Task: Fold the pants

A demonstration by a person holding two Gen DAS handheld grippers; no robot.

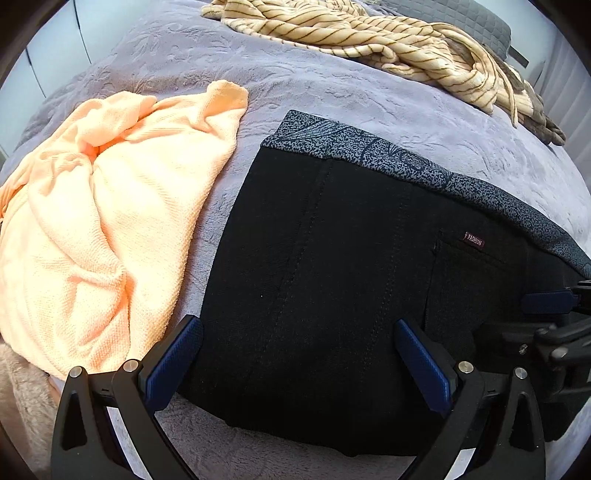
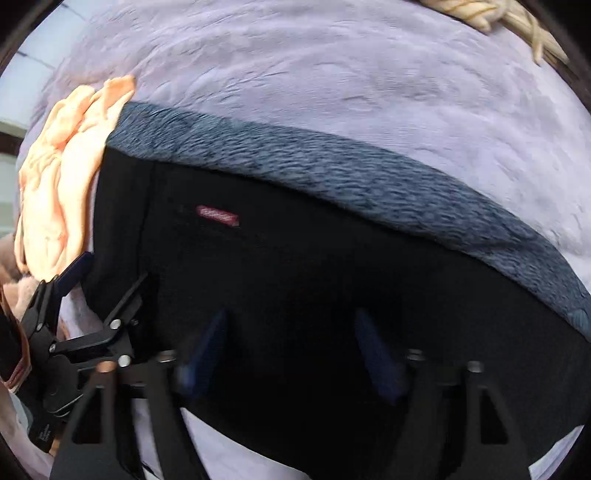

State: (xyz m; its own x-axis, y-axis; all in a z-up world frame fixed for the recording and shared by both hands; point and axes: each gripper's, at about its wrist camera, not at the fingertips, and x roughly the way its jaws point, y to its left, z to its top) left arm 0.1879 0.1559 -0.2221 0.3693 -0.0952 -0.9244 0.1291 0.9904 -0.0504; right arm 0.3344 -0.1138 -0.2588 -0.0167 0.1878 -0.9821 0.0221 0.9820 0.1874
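Note:
Black pants [image 1: 332, 277] with a grey speckled waistband [image 1: 424, 166] and a small red label [image 1: 473, 239] lie folded flat on the bed. My left gripper [image 1: 295, 343] is open, its blue pads spread over the near edge of the pants. My right gripper [image 2: 291, 343] is open too, low over the same pants [image 2: 295, 266], and its view is blurred. The right gripper also shows in the left wrist view [image 1: 546, 314] at the right edge. The left gripper shows in the right wrist view [image 2: 92, 291] at the left.
A lilac plush bedspread [image 1: 369, 92] covers the bed. A crumpled peach garment [image 1: 103, 221] lies left of the pants. A beige striped garment [image 1: 351, 33] lies at the far side. A grey pillow [image 1: 480, 22] is behind it.

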